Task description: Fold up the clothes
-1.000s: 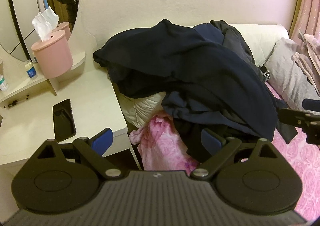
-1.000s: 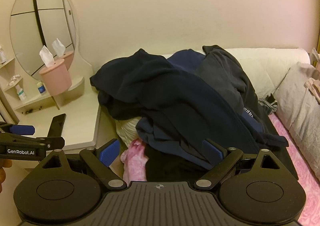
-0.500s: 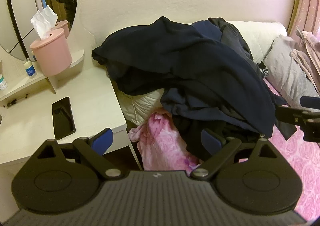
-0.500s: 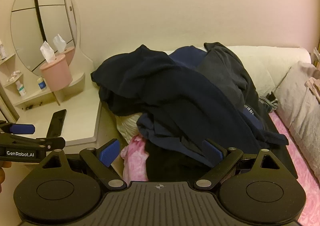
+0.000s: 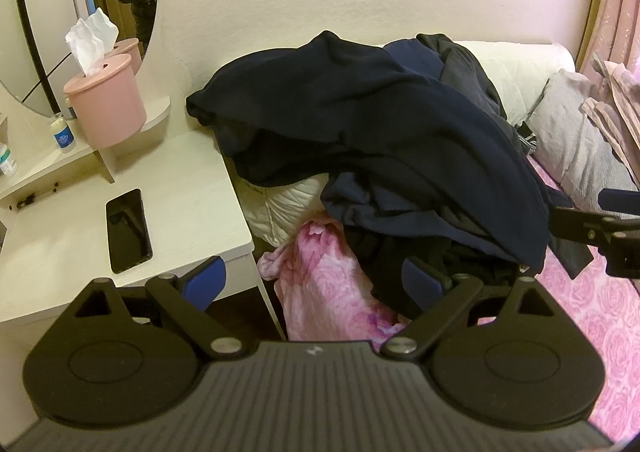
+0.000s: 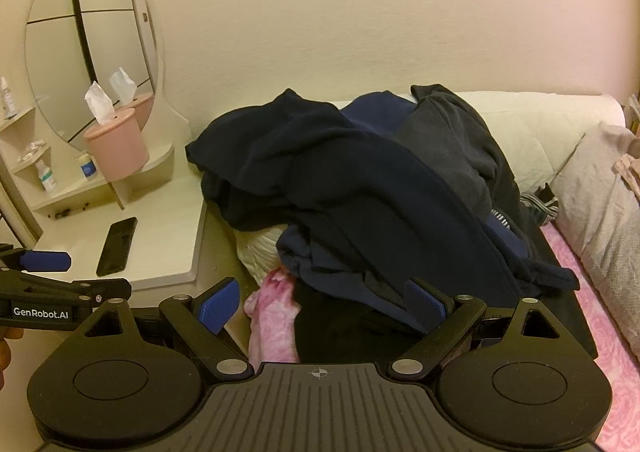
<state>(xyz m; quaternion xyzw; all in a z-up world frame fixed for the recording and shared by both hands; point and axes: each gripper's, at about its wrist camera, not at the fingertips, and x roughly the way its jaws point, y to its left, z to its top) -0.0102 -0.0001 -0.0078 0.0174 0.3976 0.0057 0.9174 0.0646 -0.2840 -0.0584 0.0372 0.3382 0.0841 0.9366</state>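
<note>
— Bed [image 6: 532, 124] first: what's on it?
— Clothes [image 5: 400, 140], dark, heaped at its near end beside the desk [image 5: 192, 188], over a pink sheet [image 5: 332, 300].
— Grippers?
— Left gripper [image 5: 310, 282] and right gripper [image 6: 322, 302] both hover short of the heap, jaws spread, holding nothing.
— Step?
— Reaching in, I'd say; nothing folded yet. Next means pinching one garment's edge and lifting it clear.
— Smaller things?
— Phone [image 5: 128, 224] on the desk.

The left tool [image 5: 314, 280] and right tool [image 6: 322, 302] hover level, side by side, each with its blue-padded fingers spread wide and holding nothing.
</note>
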